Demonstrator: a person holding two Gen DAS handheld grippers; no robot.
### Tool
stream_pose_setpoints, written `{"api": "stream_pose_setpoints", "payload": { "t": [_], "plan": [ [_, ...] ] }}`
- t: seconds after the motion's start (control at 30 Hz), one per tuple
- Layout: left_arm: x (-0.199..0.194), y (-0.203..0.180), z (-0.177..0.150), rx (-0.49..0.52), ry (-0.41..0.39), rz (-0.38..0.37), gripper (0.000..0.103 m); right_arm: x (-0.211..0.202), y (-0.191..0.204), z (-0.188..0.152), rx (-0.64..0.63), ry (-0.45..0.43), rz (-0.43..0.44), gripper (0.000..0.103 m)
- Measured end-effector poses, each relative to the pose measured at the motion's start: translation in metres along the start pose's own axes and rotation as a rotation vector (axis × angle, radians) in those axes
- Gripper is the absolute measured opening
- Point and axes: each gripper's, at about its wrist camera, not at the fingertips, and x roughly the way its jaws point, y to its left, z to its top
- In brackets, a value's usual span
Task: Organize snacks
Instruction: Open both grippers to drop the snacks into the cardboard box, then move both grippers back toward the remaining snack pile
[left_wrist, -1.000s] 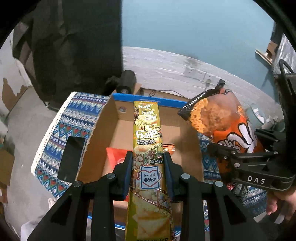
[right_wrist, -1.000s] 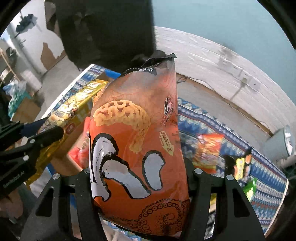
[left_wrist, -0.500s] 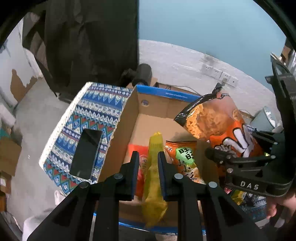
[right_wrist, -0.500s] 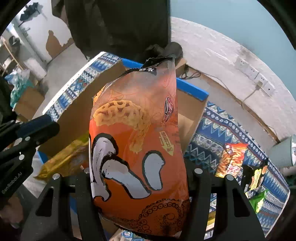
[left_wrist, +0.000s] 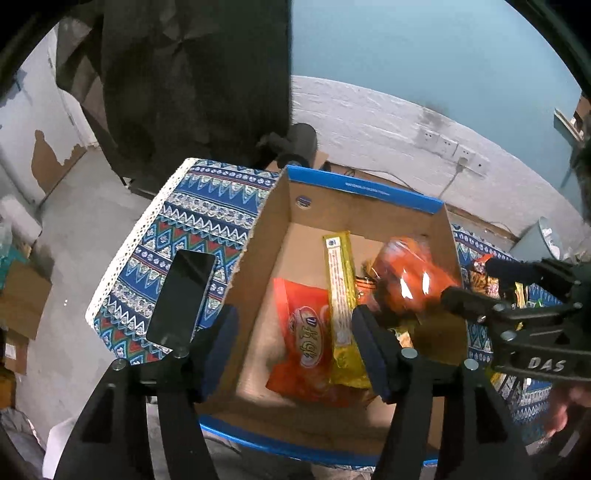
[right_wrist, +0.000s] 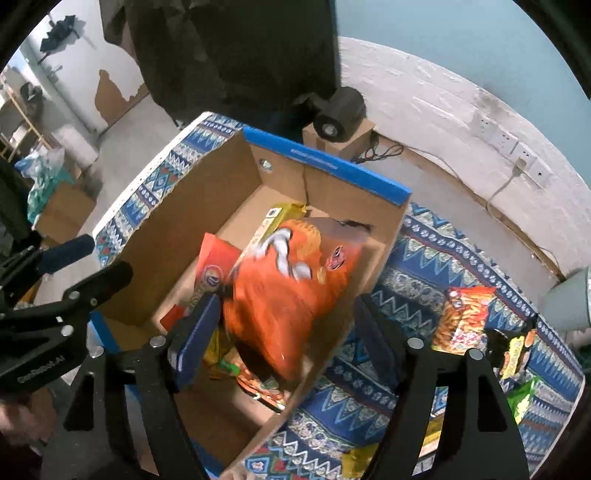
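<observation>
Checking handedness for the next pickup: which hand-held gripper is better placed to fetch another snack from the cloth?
Right hand-held gripper: open, and the loose orange snack packet lies on its side.

**Both grippers spread wide, fingers empty**

The left gripper (left_wrist: 293, 347) points forward and downward, its two blue-padded fingers (left_wrist: 369, 350) set far apart with nothing between them. The right gripper (right_wrist: 286, 339) is spread just as wide, its pads (right_wrist: 195, 332) touching nothing. Each gripper shows in the other's view, off to the side of the claw. A blurred patch of skin behind the right gripper's body is probably the person's right hand (left_wrist: 565, 406).
</observation>
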Motion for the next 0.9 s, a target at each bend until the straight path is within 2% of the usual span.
{"api": "stream_pose_setpoints", "payload": {
  "t": [0.33, 0.5, 0.9],
  "plan": [
    [-0.003, -0.034, -0.002, 0.076, -0.001, -0.014, 0.071, -0.025, -0.032, -0.012, 0.024, -0.011, -0.047, 0.079],
    [-0.009, -0.053, -0.001, 0.091, -0.002, -0.059, 0.078, -0.037, -0.056, -0.023, 0.038, -0.007, -0.085, 0.079],
    [-0.012, -0.109, -0.005, 0.183, 0.021, -0.14, 0.08, -0.063, -0.121, -0.066, 0.101, 0.007, -0.158, 0.079]
  ]
}}
